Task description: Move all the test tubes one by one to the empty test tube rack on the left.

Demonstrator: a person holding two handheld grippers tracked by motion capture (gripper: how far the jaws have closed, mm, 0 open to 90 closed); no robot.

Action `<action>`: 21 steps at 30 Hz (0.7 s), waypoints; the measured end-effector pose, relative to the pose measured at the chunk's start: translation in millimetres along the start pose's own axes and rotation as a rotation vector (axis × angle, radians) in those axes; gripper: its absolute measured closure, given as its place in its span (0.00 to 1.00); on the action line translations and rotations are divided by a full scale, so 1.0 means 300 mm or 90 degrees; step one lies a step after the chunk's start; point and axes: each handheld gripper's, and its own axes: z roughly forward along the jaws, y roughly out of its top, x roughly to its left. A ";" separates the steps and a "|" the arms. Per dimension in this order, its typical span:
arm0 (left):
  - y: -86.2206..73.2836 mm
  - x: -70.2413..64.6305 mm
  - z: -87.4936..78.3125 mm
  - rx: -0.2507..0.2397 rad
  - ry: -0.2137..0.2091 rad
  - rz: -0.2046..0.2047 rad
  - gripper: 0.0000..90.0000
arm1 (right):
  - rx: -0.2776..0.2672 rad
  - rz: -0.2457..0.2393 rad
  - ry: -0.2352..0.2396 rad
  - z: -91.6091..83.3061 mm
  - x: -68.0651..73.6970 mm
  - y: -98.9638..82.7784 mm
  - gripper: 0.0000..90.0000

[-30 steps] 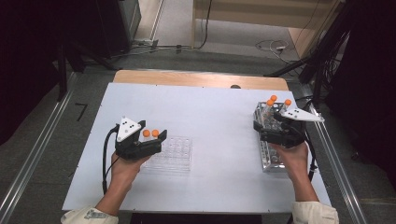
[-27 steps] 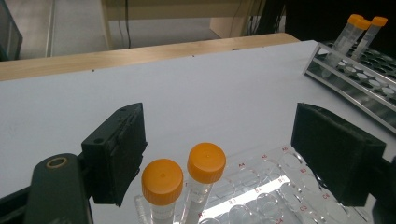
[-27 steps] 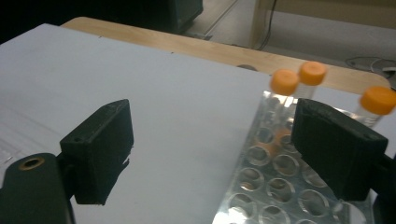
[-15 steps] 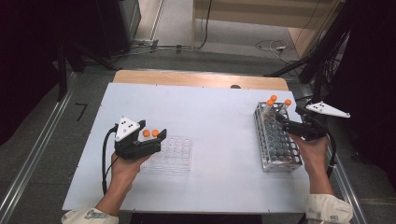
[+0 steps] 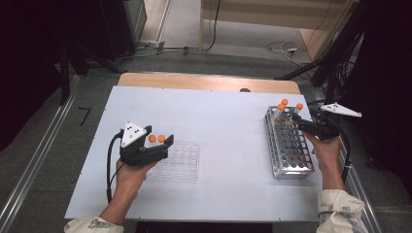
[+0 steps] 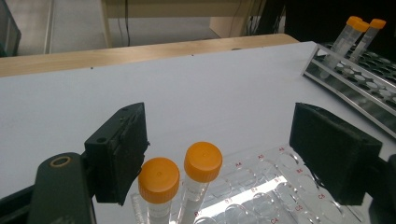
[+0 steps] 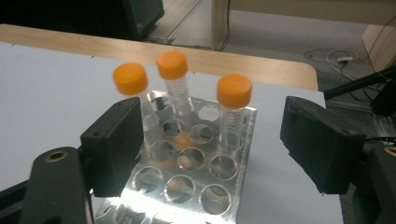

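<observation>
Two orange-capped tubes [image 6: 203, 161] stand in a clear plastic rack [image 5: 182, 162] at the left of the white table. My left gripper [image 6: 224, 149] is open around them, its pads apart from the caps; in the high view it [image 5: 157, 141] hovers at the rack's left end. At the right, a metal rack [image 5: 290, 150] holds three orange-capped tubes [image 7: 233, 91] at its far end. My right gripper [image 7: 210, 140] points at them from the rack's right side [image 5: 297, 119]. Its jaws have just been closing a little but stay wide, with no tube pressed between them.
The white table [image 5: 223, 116] has a wooden strip [image 5: 204, 82] along its far edge. The metal rack lies close to the table's right edge. Metal rails and cables run on the floor around the table.
The right gripper has moved from above the metal rack to its right side and now faces the three tubes. The left gripper has kept still.
</observation>
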 end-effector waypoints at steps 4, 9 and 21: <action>-0.001 -0.002 0.001 0.002 0.001 0.002 0.22 | 0.007 0.011 -0.005 0.032 -0.031 -0.013 0.23; -0.002 -0.001 0.001 0.002 0.002 0.000 0.22 | 0.027 -0.003 -0.004 0.068 -0.032 -0.025 0.27; -0.002 -0.005 0.000 0.003 -0.001 0.000 0.23 | 0.052 -0.017 0.003 0.127 -0.069 -0.050 0.45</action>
